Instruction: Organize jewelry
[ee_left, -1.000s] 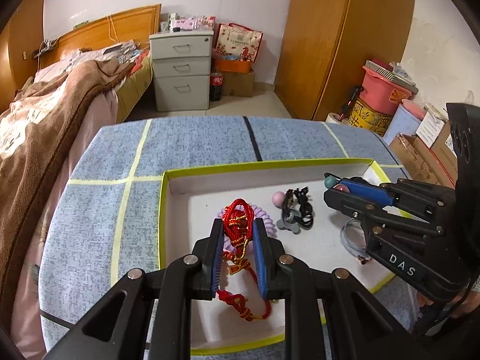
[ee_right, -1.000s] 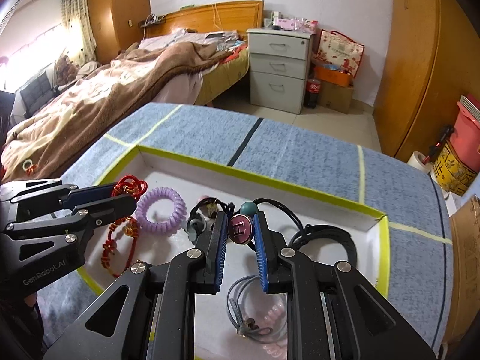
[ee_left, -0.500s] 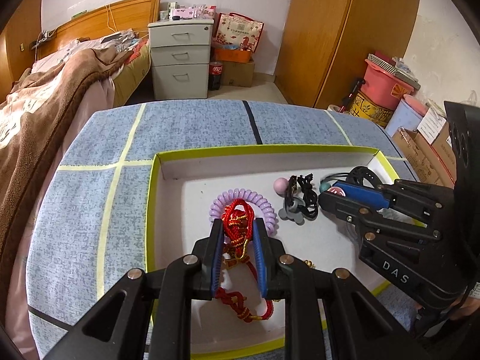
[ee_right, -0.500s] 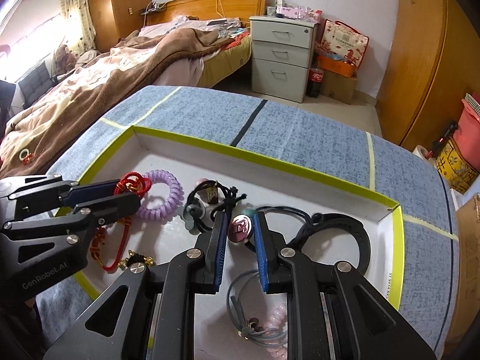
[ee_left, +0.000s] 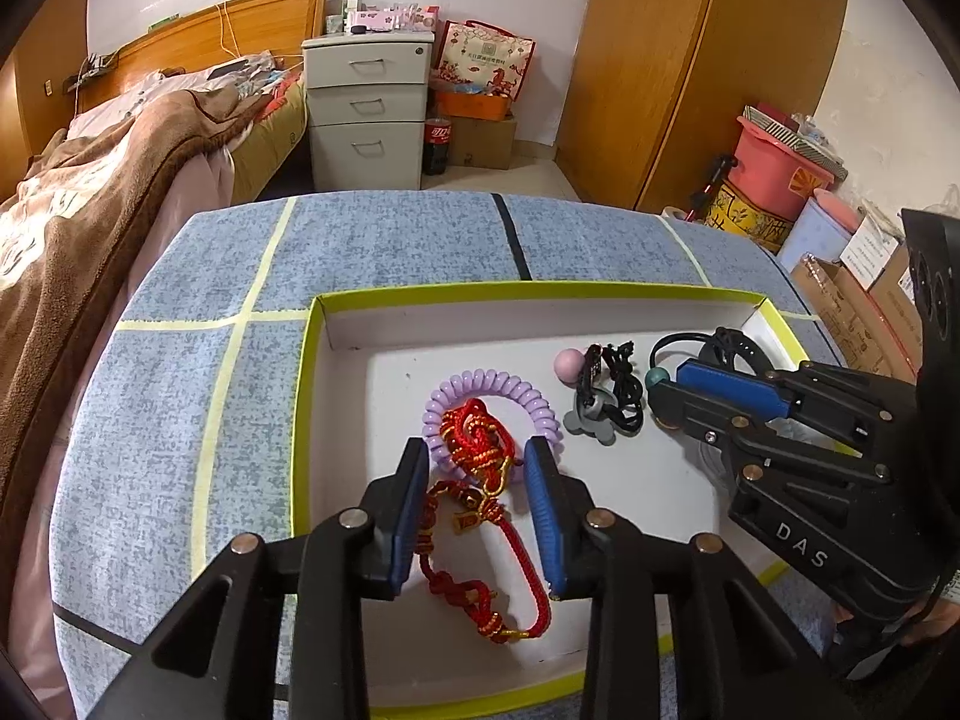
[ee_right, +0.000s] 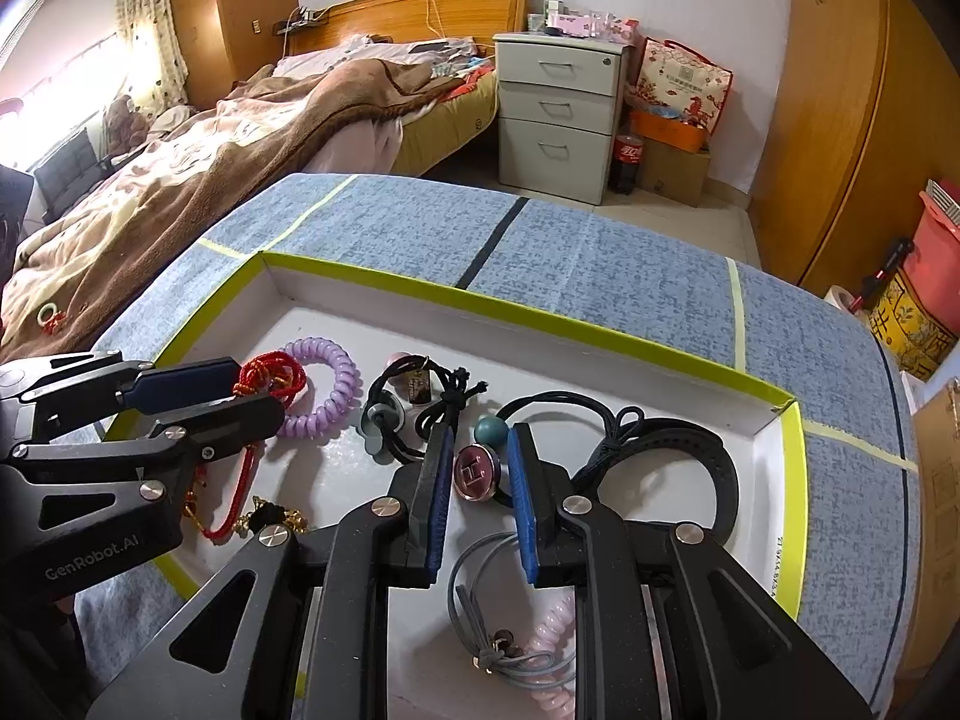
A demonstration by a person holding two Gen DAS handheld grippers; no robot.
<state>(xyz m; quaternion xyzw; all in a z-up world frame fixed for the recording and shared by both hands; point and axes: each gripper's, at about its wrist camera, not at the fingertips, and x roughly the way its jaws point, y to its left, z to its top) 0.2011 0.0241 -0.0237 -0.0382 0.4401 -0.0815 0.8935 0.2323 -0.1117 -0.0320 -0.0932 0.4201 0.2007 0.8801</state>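
Now the left gripper [ee_left: 477,468], jaws just opening, straddles the red cord bracelet [ee_left: 480,480] unclamped, the lilac coil band [ee_left: 528,390] at twelve o'clock.

The right gripper [ee_right: 477,462], jaws also just opening, brackets the round "H" charm [ee_right: 477,473], loose.

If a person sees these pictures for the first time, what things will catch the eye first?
First the red knotted cord bracelet, lying in the white tray partly over the purple coil hair tie, between the open fingers of the left gripper. Then the round pink H charm, between the fingers of the right gripper.
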